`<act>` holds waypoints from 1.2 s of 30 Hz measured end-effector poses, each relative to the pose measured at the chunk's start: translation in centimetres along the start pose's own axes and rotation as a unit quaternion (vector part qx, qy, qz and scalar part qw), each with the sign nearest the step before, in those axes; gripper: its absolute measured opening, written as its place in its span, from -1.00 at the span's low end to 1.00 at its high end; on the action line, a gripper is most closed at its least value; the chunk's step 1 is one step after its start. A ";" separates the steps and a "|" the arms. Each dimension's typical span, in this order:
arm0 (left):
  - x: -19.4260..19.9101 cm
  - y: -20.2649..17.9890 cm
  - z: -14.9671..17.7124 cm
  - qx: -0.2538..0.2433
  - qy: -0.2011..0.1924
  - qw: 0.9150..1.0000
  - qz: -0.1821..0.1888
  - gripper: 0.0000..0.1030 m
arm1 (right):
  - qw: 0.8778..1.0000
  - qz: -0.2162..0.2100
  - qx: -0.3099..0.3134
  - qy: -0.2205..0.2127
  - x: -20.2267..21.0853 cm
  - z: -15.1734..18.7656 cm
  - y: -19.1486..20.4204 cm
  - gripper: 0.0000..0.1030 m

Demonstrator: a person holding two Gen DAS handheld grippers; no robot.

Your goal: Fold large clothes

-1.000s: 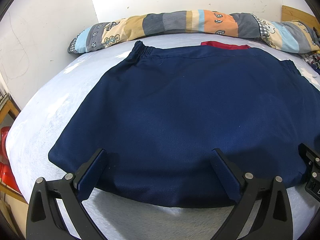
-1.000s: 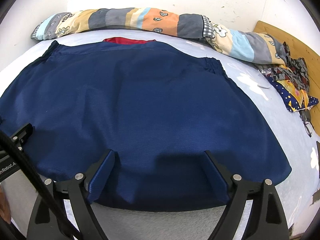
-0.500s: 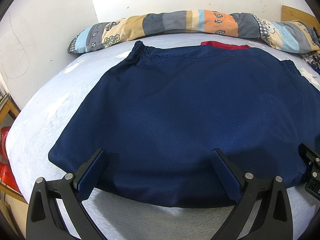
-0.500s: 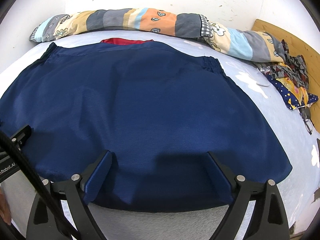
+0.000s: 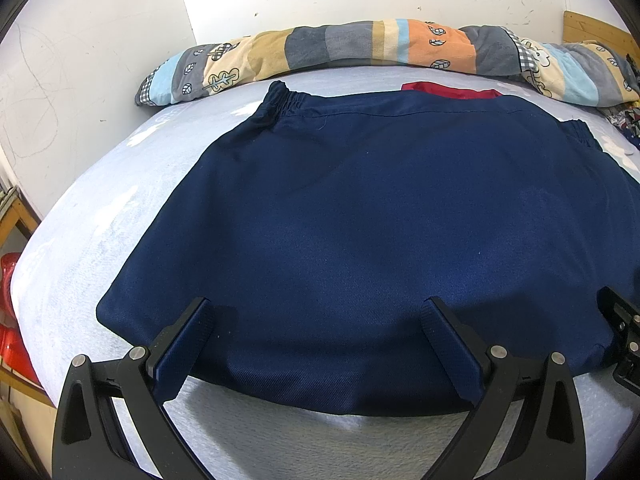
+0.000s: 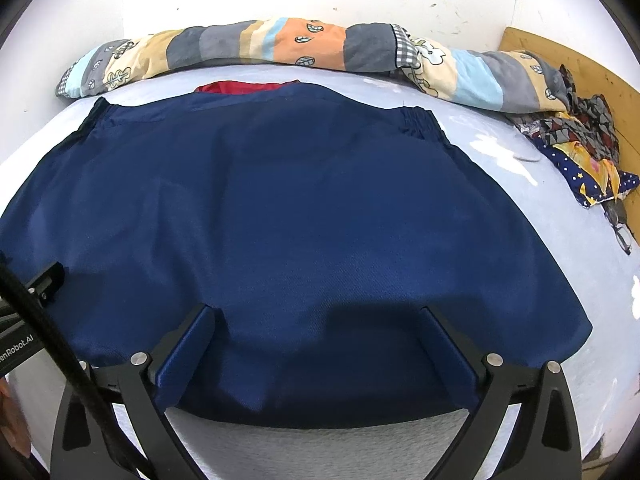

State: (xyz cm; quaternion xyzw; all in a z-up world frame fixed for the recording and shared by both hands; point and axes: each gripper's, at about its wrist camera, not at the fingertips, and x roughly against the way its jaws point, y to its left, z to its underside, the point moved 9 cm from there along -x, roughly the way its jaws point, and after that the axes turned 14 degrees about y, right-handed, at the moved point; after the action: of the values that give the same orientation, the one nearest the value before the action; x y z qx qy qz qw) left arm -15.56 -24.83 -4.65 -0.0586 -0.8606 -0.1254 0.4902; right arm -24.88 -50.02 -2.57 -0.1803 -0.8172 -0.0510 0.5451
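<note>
A large navy garment (image 5: 380, 220) (image 6: 280, 220) lies flat on the pale bed, its elastic waistband at the far edge. A red cloth (image 5: 450, 91) (image 6: 244, 87) peeks out from beneath that edge. My left gripper (image 5: 318, 344) hovers open over the near hem, left of centre, fingers wide apart with nothing held. My right gripper (image 6: 316, 350) is over the near hem to the right, its jaws still opening, wide apart and pressing on nothing. Each gripper's body shows at the edge of the other's view.
A rolled patchwork quilt (image 5: 360, 46) (image 6: 280, 46) runs along the wall behind the garment. Crumpled patterned clothes (image 6: 576, 148) lie at the far right by a wooden headboard (image 6: 580, 64). A red object (image 5: 12, 320) sits off the bed's left side.
The right gripper's fingers have spread a little wider. The garment and the left gripper have not moved.
</note>
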 end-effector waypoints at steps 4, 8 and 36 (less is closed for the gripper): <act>0.1 0.0 0.0 0.000 0.000 1.000 0.000 1.00 | 1.000 0.009 -0.006 0.002 0.1 0.2 0.1 0.99; 0.1 0.0 0.0 0.000 0.000 1.000 0.000 1.00 | 1.000 0.003 -0.009 0.007 0.0 0.2 0.0 0.99; 1.3 2.0 -1.1 0.013 -0.019 1.000 -0.008 1.00 | 0.999 -0.040 -0.005 -0.015 3.5 -1.9 0.5 1.00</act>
State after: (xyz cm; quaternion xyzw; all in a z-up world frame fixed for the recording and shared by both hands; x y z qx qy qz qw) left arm -14.83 -23.20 -2.67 -0.0480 -0.8719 -0.1167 0.4732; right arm -24.22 -49.26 1.28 -0.1513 -0.8313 -0.0742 0.5297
